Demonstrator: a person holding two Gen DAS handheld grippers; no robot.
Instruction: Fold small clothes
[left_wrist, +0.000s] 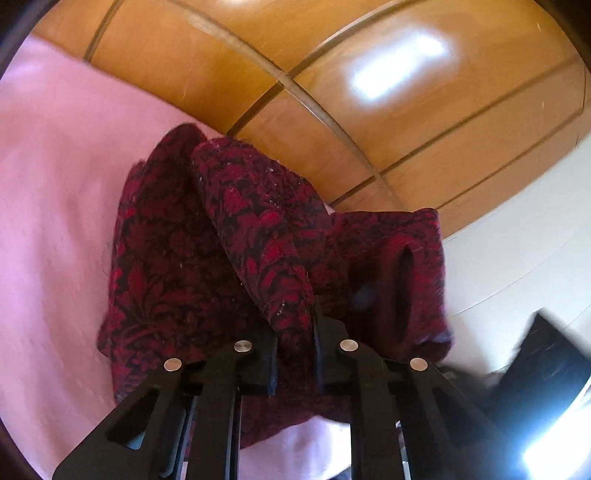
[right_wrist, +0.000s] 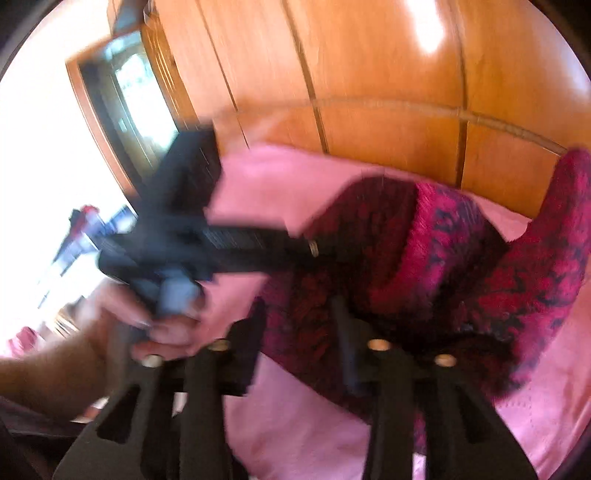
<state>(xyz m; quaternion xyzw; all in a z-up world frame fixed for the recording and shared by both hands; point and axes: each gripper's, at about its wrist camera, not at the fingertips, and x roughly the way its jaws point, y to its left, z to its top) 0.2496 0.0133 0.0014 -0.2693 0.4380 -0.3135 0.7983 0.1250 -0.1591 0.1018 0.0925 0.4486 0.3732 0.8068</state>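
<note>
While my left claw pinches a fold of the red garment on the pink bed, my right claw tilts down over it, spread.

A soft pink bedsheet covers the supporting surface — it runs up to the glossy orange wooden panelling behind. On the sheet, just in front of that panelling, lies a crumpled dark-red garment with a black floral pattern — partly lifted.
</note>
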